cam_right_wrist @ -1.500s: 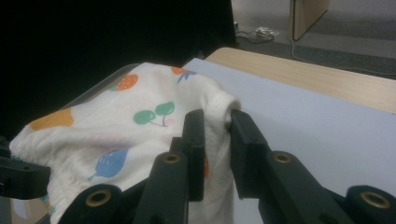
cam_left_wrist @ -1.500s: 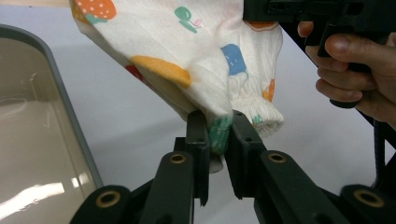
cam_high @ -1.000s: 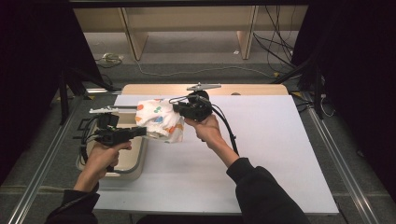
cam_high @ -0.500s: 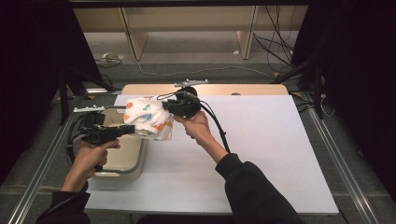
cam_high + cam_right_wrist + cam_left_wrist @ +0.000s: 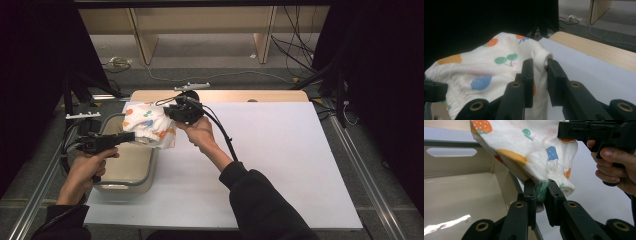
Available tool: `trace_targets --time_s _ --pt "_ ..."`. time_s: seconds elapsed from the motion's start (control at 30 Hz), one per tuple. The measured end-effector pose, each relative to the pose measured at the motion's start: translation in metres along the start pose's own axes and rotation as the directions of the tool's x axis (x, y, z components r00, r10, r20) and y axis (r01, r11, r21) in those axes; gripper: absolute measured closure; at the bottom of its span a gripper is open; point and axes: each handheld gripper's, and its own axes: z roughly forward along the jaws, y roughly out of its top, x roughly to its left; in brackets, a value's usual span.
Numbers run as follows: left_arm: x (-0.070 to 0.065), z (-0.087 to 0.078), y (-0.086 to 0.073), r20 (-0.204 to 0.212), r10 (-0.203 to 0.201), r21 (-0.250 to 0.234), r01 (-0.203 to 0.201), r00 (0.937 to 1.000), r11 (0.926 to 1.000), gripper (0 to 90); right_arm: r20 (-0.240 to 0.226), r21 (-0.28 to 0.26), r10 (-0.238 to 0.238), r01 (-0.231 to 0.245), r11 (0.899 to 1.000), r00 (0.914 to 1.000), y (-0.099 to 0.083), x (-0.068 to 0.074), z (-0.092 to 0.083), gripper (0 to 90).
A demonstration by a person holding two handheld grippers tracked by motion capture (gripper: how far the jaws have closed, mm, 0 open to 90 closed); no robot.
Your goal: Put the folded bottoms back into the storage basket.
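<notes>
Bin [image 5: 131, 172]: a beige plastic tub sat at the left edge of the table [image 5: 280, 165], its handle slot showing in the left gripper view; its floor looked bare as far as could be seen.
Left gripper [image 5: 131, 136]: held low above the bin's near side, its jaws clamped on a bunched, elastic-looking hem of the garment [image 5: 541, 191]; the pinch was narrow and took in little cloth.
Garment [image 5: 148, 125]: a small white piece of child's clothing printed with fruit shapes, slung in the air between the two grippers, above the bin's right rim and the table's edge, touching neither as far as could be told.
Right gripper [image 5: 172, 114]: held higher, just right of the garment, its jaws closed on a raised fold of the cloth [image 5: 539, 67].
Right hand [image 5: 200, 134]: wrapped around the gripper's handle, its cable trailing down over the forearm.
Risk, thin grip: the left pinch sat near the very edge of the hem, so a pull apart would probably slip it free.
Risk, snag: the hanging part looked close to the bin's rim and could drape over it rather than fall inside.
Risk, uneven release: if one side let go first, the cloth would likely swing and land half on the table.
</notes>
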Motion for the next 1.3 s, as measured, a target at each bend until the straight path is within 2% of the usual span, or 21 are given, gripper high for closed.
trace_targets --time_s 0.13,0.43,0.9,1.2,1.3 --pt "0.005 -0.005 0.001 -0.002 -0.015 -0.014 0.015 0.9999 0.9998 80.3 -0.001 0.002 -0.001 0.001 1.000 1.0000 0.001 0.004 0.004 77.8" --pt "0.014 -0.015 0.000 -0.016 -0.028 -0.013 0.028 0.9995 0.9995 80.4 -0.003 0.014 -0.025 0.025 1.000 0.9997 0.005 0.016 0.014 77.8" --pt "0.031 -0.024 -0.001 -0.042 -0.079 -0.030 0.078 0.9960 0.9965 80.4 -0.004 0.022 -0.028 0.028 0.999 0.9996 0.010 0.030 0.032 77.8" --pt "0.038 -0.030 -0.002 -0.066 -0.089 -0.024 0.087 0.9939 0.9959 80.4 -0.010 0.035 -0.044 0.044 0.998 0.9990 0.009 0.040 0.042 77.8" --pt "0.041 -0.032 -0.002 -0.063 -0.096 -0.027 0.094 0.9934 0.9952 80.4 -0.013 0.034 -0.041 0.041 0.999 0.9991 0.008 0.041 0.043 77.8"
